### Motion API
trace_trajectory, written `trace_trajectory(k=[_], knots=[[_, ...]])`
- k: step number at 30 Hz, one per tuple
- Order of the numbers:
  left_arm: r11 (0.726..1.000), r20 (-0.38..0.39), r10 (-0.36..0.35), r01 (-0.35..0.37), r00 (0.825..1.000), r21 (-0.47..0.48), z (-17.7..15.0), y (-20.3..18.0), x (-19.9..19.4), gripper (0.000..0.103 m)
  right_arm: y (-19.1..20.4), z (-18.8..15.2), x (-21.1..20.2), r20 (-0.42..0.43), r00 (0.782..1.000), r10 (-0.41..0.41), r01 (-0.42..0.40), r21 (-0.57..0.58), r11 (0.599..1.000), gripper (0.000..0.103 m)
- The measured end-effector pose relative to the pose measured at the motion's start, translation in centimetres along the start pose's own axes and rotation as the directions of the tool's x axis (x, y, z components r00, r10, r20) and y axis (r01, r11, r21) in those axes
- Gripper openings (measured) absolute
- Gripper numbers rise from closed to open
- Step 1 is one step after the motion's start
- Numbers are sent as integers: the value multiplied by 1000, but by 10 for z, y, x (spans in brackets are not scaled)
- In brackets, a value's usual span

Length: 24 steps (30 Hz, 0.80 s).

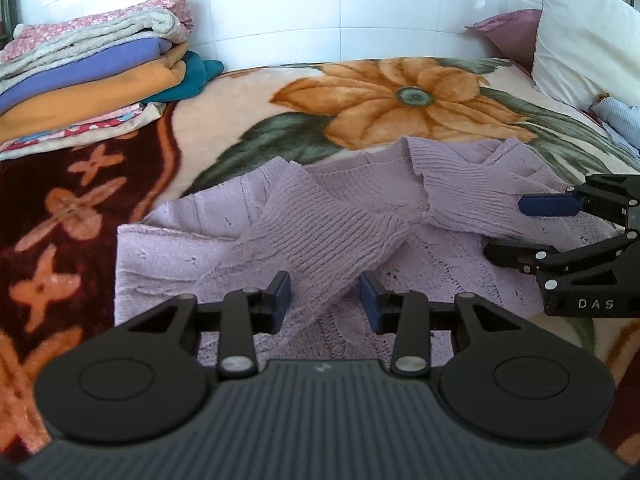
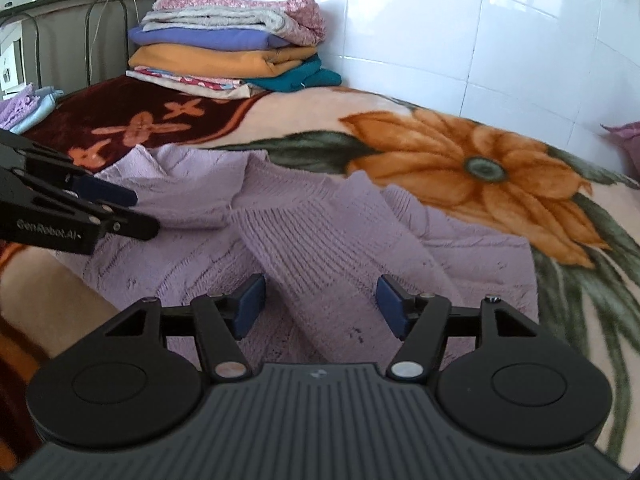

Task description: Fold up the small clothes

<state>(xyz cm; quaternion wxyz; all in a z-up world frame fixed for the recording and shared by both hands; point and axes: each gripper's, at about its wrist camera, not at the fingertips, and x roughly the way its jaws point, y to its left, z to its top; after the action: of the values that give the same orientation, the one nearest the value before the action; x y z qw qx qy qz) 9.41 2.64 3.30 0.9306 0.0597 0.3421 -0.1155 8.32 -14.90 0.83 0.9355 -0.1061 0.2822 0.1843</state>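
Though rumpled, lilac knit sweater [image 1: 340, 220], sleeves crossed

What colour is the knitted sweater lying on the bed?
Pale lilac; the sweater shows best in the left wrist view.

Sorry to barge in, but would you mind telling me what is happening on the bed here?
A person holding a claw in each hand is folding a lilac knit sweater spread on a floral blanket. Both sleeves are already crossed over the body. The left claw and right claw hover over the sweater, both open and holding nothing. A stack of folded clothes sits by the tiled wall, and a white pillow lies at the other end.
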Motion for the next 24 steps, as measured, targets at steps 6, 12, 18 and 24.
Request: trace_trajectory(k=[6,12,18,24], knots=[[1000,2,5,-5,1000,2,0,1,2,41,1,-3,2,4,1000,-2,2,3,1000,70],[1000,3,9,-9,1000,0,-1,0,3,42,-2,-4,5,2,1000,3,-3,22,1000,70],[1000,0,12,-12,1000,4,-2,-1,5,43,-2,-6,7,4,1000,3,-3,30,1000,71],[1000,-2,15,-15,1000,5,-3,0,9,44,-3,-8,11,1,1000,1,-1,41,999,73]])
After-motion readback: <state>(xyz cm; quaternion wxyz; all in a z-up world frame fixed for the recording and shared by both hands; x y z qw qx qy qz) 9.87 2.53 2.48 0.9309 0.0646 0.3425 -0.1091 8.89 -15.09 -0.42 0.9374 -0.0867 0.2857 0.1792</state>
